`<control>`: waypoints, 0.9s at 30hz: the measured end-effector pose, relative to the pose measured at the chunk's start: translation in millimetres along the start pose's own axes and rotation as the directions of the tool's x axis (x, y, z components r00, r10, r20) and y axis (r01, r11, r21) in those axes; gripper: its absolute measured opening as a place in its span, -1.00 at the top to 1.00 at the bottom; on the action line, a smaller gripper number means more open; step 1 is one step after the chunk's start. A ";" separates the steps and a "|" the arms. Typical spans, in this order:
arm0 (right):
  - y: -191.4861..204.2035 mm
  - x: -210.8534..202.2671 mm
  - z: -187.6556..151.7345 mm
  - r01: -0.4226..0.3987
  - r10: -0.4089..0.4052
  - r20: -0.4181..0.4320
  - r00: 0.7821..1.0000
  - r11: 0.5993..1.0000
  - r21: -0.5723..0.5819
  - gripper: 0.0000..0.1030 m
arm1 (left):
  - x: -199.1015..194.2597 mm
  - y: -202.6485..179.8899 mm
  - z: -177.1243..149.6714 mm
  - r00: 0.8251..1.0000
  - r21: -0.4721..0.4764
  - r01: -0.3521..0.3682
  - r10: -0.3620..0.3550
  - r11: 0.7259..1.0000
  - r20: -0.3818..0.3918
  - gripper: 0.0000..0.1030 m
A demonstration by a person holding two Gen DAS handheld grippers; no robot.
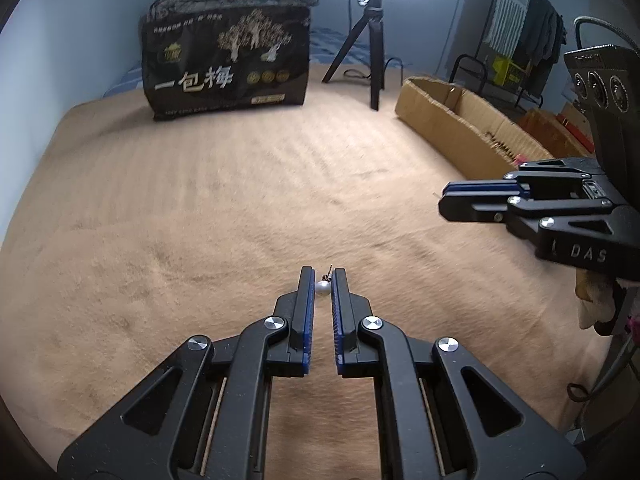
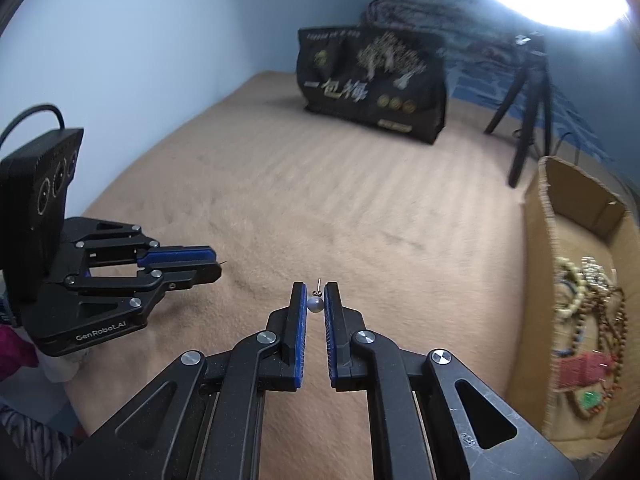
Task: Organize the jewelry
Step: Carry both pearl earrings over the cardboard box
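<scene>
Left gripper (image 1: 323, 280) pinching a pearl stud earring (image 1: 322, 287) at the very fingertips; right gripper (image 2: 316, 294) likewise clamped on a second pearl earring (image 2: 315, 305). Both held above the tan blanket (image 1: 200, 220). Risk of a round pearl squirting out of such shallow grips and vanishing in the pile. Cardboard box (image 2: 580, 248) of beaded necklaces (image 2: 592, 312) at 3 o'clock of the right gripper.

pearl earring (image 1: 323, 288) | post up | pearl earring (image 2: 315, 304) | post up
</scene>
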State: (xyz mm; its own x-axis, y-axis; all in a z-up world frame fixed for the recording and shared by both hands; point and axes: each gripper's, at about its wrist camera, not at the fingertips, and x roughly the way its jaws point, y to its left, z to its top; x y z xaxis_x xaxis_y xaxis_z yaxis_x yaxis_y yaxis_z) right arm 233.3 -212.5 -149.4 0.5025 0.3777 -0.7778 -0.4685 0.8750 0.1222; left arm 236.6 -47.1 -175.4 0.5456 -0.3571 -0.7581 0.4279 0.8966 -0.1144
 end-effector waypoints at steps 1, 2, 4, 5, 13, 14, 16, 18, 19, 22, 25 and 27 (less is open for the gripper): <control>-2.8 -5.7 0.3 0.004 -0.004 0.008 1.000 1.000 0.004 0.86 | -2.5 -3.6 1.6 1.000 0.004 0.003 -0.003 1.000 0.007 0.88; -6.9 -12.8 0.2 0.011 -0.011 0.018 1.000 1.000 0.010 0.86 | -4.2 -6.9 3.4 1.000 0.008 0.005 -0.005 1.000 0.013 0.88; -14.5 -26.4 -0.5 0.026 -0.027 0.034 0.999 0.999 0.020 0.86 | -7.8 -14.2 7.9 1.000 0.017 0.012 -0.012 1.000 0.025 0.88; -19.6 -33.5 -0.9 0.035 -0.036 0.043 0.998 0.999 0.026 0.86 | -9.5 -18.3 10.4 0.999 0.021 0.018 -0.018 1.000 0.031 0.88; -64.1 -78.8 -6.3 0.115 -0.123 0.095 0.988 0.990 0.085 0.86 | -14.4 -53.5 32.1 0.996 0.064 0.059 -0.063 0.996 0.065 0.88; -70.8 -84.8 -7.4 0.128 -0.137 0.101 0.985 0.987 0.093 0.86 | -14.1 -57.9 36.1 0.995 0.069 0.065 -0.070 0.996 0.069 0.88; -83.2 -95.1 -9.8 0.149 -0.161 0.110 0.981 0.982 0.112 0.86 | -13.1 -64.9 43.0 0.994 0.073 0.074 -0.080 0.995 0.077 0.88; -95.6 -102.8 -11.7 0.171 -0.186 0.115 0.976 0.977 0.130 0.86 | -11.2 -73.0 52.0 0.992 0.079 0.084 -0.091 0.993 0.088 0.88; -99.9 -105.2 -12.9 0.178 -0.194 0.116 0.974 0.975 0.136 0.86 | -10.1 -76.4 54.9 0.991 0.080 0.089 -0.096 0.993 0.092 0.88; -115.9 -113.8 -15.8 0.202 -0.222 0.119 0.968 0.966 0.159 0.86 | -7.2 -87.8 65.5 0.988 0.083 0.107 -0.115 0.991 0.103 0.88; -130.5 -117.8 -17.3 0.226 -0.248 0.117 0.962 0.958 0.175 0.86 | -1.9 -101.1 76.0 0.985 0.092 0.122 -0.132 0.988 0.110 0.88; -140.1 -119.1 -17.9 0.238 -0.262 0.116 0.958 0.953 0.186 0.86 | 2.5 -110.6 83.3 0.983 0.102 0.129 -0.140 0.986 0.115 0.88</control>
State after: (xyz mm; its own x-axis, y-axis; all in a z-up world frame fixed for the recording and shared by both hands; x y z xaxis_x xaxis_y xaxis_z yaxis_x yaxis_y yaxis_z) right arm 226.1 -385.5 -85.0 0.6884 0.1680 -0.7056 -0.1922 0.9803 0.0459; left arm 250.7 -169.0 -111.2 0.5595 -0.5072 -0.6555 0.5659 0.8116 -0.1449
